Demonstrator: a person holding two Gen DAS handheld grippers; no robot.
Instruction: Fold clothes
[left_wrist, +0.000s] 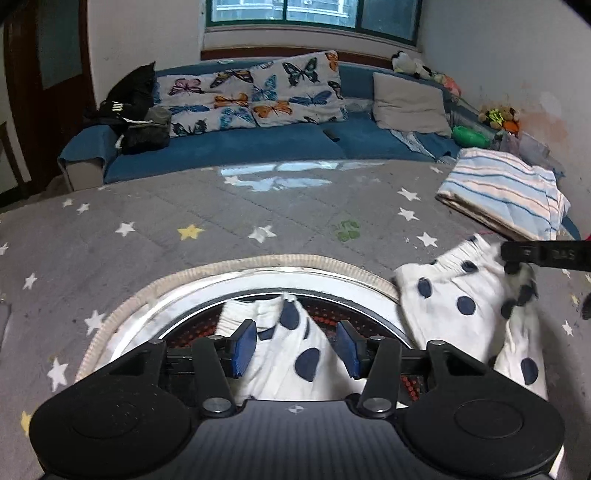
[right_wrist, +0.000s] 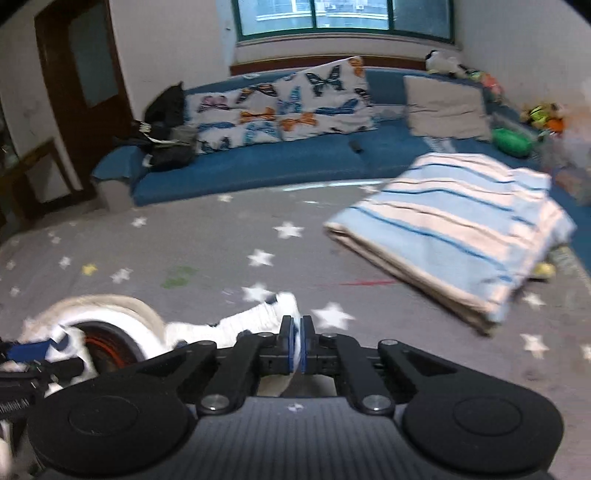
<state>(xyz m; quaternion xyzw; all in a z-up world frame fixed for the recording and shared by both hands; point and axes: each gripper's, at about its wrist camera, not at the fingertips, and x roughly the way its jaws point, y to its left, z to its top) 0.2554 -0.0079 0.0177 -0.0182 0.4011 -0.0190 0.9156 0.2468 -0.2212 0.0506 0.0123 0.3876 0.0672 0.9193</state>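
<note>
A white garment with navy dots (left_wrist: 443, 321) hangs out of a round container with a beige ribbed rim (left_wrist: 258, 264) and spreads to the right over the grey star mat. My left gripper (left_wrist: 296, 347) sits over the container's mouth, its blue pads apart with a bunch of the dotted cloth between them; the right pad stands clear of the cloth. My right gripper (right_wrist: 296, 326) is shut on a white edge of the same garment (right_wrist: 240, 321), which stretches left toward the container (right_wrist: 122, 310). One black finger (left_wrist: 535, 253) of the right gripper enters the left wrist view at the far right, on the cloth.
A folded blue-and-white striped blanket (right_wrist: 454, 229) lies on the mat at the right. Behind the grey star-patterned mat (left_wrist: 184, 206) runs a blue sofa (left_wrist: 240, 144) with butterfly pillows, a grey cushion and dark clothes. Toys line the far right wall.
</note>
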